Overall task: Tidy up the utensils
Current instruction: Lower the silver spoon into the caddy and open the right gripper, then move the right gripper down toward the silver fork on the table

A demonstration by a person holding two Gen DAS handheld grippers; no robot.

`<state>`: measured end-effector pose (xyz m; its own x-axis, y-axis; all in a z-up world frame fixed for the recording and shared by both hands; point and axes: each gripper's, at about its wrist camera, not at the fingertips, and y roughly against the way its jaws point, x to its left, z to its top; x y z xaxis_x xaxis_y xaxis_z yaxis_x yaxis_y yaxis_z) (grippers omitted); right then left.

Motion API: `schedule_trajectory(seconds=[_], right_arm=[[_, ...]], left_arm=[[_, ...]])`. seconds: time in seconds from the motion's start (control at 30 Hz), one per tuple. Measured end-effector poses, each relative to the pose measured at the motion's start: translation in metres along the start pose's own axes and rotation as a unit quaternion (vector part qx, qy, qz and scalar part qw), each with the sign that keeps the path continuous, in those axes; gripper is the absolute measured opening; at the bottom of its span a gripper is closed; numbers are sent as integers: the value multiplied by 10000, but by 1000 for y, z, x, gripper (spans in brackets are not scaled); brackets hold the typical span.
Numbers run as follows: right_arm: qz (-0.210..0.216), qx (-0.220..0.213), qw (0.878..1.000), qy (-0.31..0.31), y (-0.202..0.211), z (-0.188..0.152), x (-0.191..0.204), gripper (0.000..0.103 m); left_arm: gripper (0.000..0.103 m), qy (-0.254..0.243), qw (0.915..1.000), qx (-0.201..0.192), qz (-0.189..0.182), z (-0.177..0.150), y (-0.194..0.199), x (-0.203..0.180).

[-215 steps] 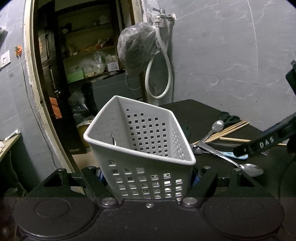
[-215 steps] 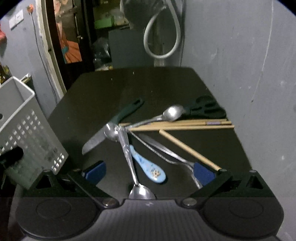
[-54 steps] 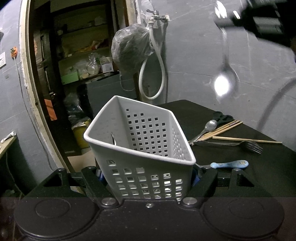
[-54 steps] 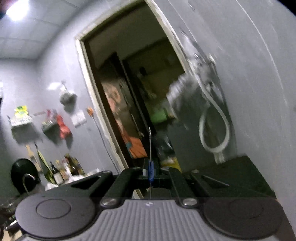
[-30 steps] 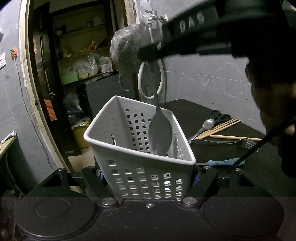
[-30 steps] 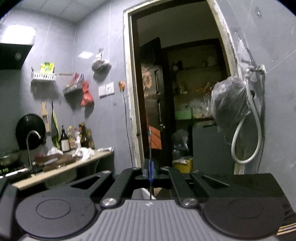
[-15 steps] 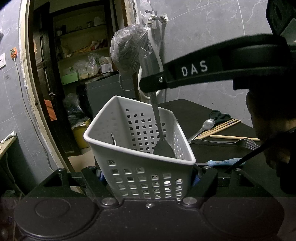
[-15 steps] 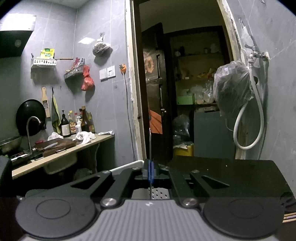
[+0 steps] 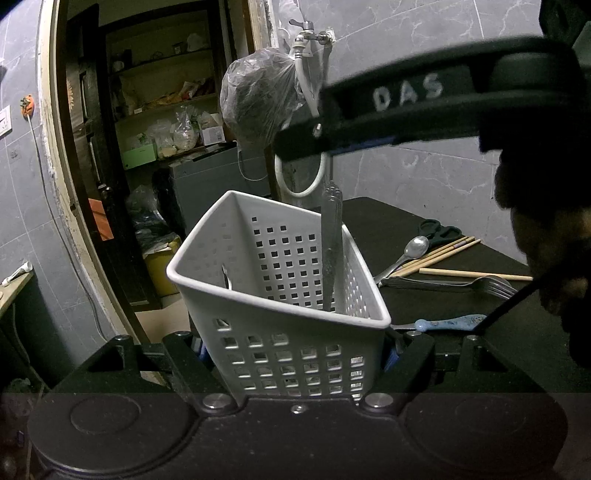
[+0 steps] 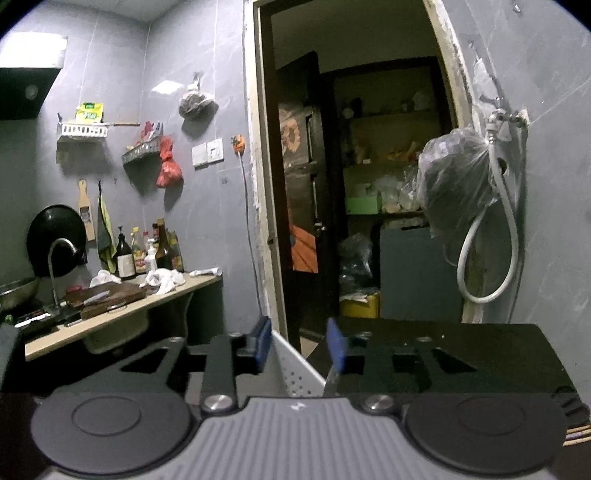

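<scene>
A metal spoon (image 9: 331, 243) stands nearly upright, handle up, inside the white perforated basket (image 9: 280, 317), against its right inner wall. The left gripper (image 9: 295, 354) clamps that basket by its lower sides, jaws closed on it. Directly above the basket the right gripper (image 9: 314, 138) reaches in from the right; its jaws are opening, and the spoon handle's top sits just below them, clear of the pads. Only the right wrist view shows the parted blue pads (image 10: 263, 341), with the basket's rim corner (image 10: 295, 363) and a sliver of the spoon handle (image 10: 331, 380) between them. Only the left wrist view shows the remaining utensils: right of the basket on the black table (image 9: 388, 221) lie another spoon (image 9: 408, 251), chopsticks (image 9: 443, 253), a fork (image 9: 480, 284), black scissors (image 9: 439, 230) and a blue-handled utensil (image 9: 443, 323) nearest the basket. Behind the basket is a grey tiled wall with a tap (image 9: 306, 31), a white hose (image 9: 306, 184) and a hanging plastic bag (image 9: 258, 107); left of the basket, off the table's edge, opens a doorway (image 9: 147, 147) to cluttered shelves. The right wrist view adds a kitchen counter (image 10: 122, 306) with bottles farther left.
</scene>
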<state>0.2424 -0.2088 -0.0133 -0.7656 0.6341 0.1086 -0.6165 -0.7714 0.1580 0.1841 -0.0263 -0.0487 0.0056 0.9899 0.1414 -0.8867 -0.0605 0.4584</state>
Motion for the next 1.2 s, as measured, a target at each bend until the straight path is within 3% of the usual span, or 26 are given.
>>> schedule_trajectory(seconds=[0.2,0.3,0.4,0.73,1.0,1.2], right_arm=[[-276,-159,9995,-23,11,10,-11,69],[-492,-153,9987,-24,18,9,-20,88],[-763,-25,9970,-100,24,2,-34,97],[-1463,906,9834,-583,42,-43,-79,102],[-1509,1836,9678,-826,40,-86,-89,102],[-1352,2183,9626,-868,33,-102,-90,102]], left_arm=[[79,-4,10000,0,-1,0,0,0],[79,0,10000,2,-2,0,0,0],[79,-2,10000,4,0,0,0,0],[79,1,10000,7,2,0,0,0],[79,1,10000,12,4,0,0,0],[79,15,10000,40,22,-3,-2,0]])
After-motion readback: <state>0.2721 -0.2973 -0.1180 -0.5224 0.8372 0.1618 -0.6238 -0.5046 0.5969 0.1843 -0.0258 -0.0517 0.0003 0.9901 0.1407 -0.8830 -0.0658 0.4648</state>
